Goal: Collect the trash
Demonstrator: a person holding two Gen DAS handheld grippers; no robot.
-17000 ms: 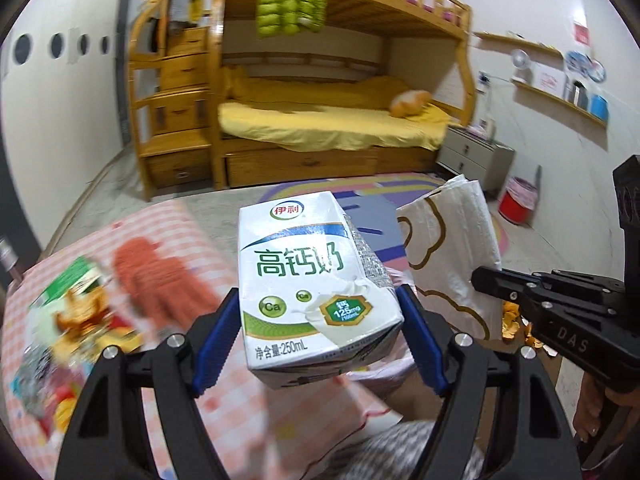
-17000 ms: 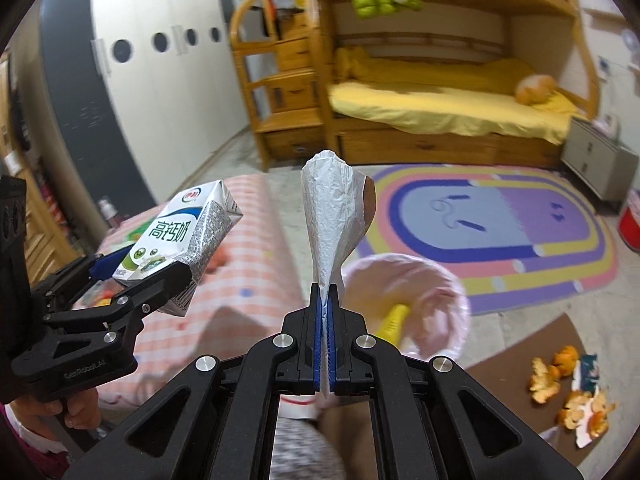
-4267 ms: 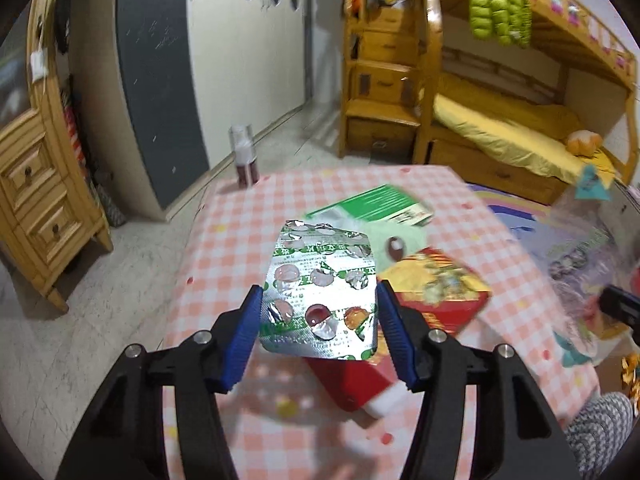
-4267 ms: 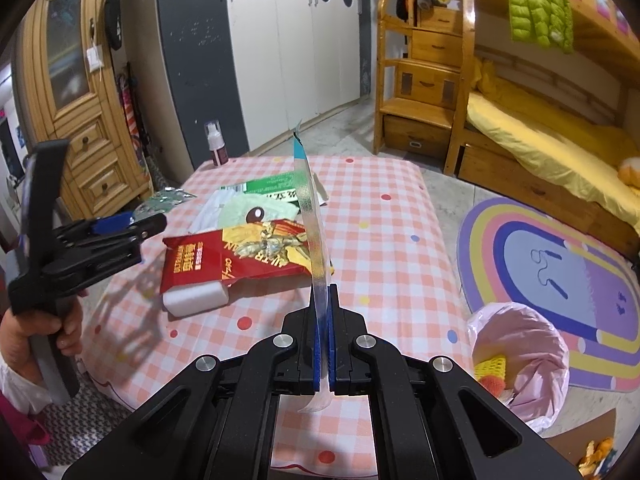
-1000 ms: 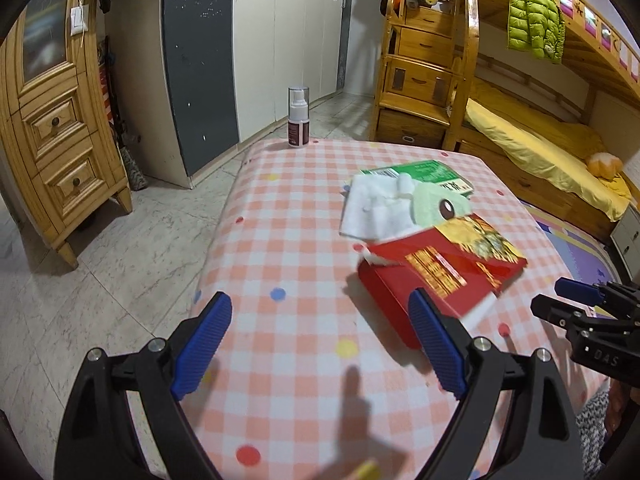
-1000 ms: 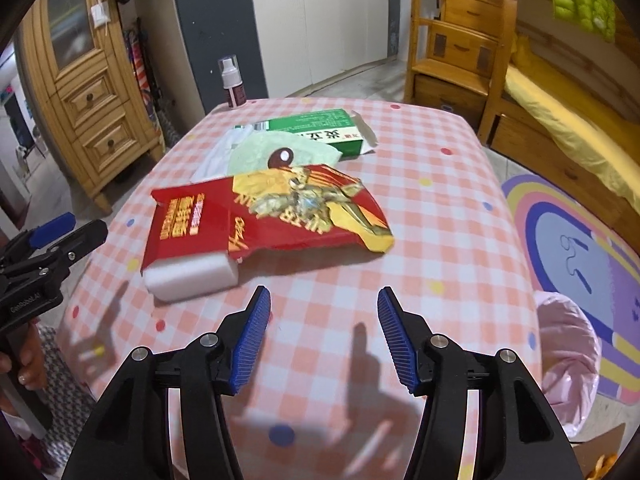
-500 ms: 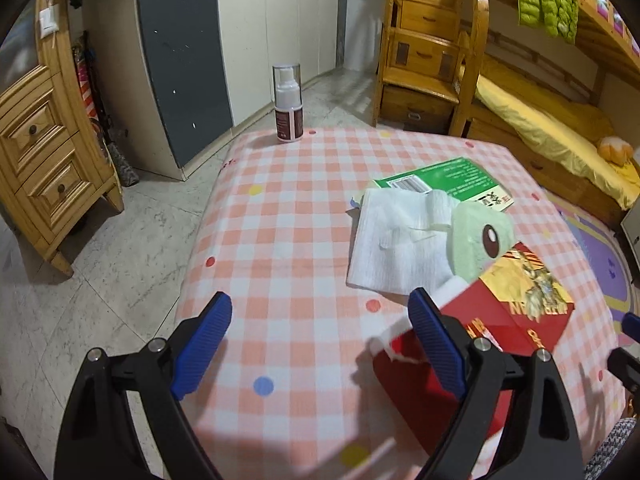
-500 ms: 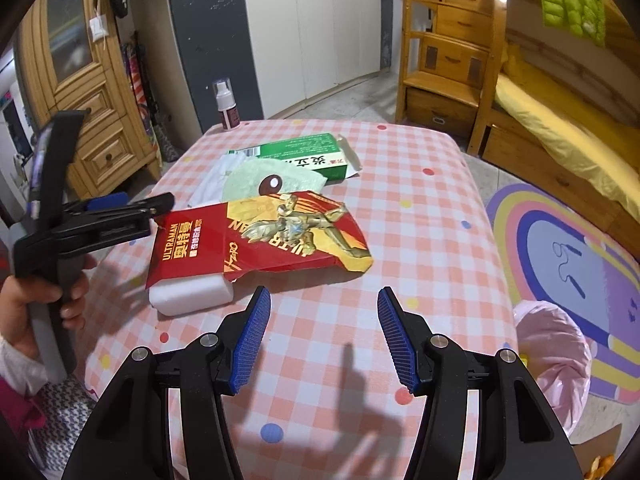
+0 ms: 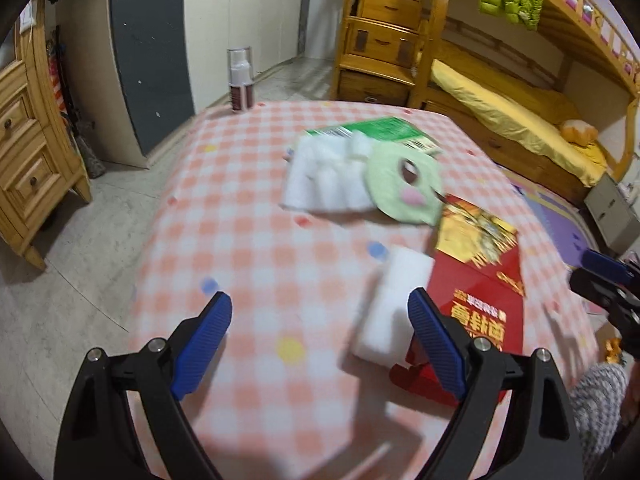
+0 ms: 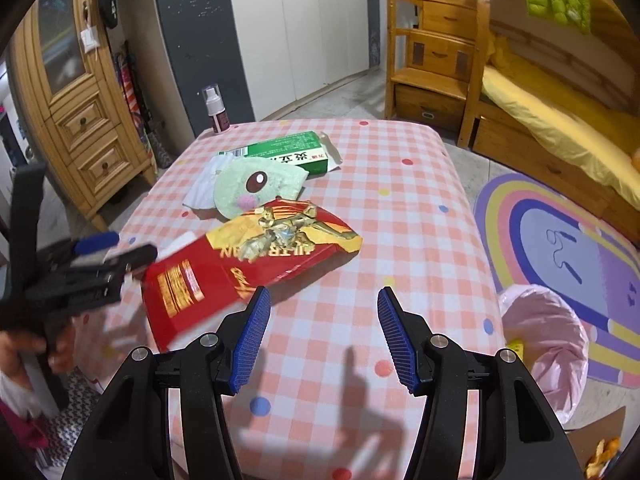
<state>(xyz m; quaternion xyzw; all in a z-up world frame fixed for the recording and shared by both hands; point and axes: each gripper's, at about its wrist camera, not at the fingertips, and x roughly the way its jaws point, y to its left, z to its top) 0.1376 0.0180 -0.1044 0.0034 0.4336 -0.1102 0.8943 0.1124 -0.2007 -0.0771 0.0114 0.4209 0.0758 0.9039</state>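
Just ahead of the spread, empty left gripper (image 9: 320, 330), the white foam block (image 9: 394, 306) should be straddled squarely; right gripper (image 10: 320, 334) likewise gapes empty.

The red snack bag (image 10: 256, 264), at the centre of the right wrist view, shows "ULTRAMAN" upside down. The green box (image 10: 286, 154) above it carries Chinese characters, too small to read surely.
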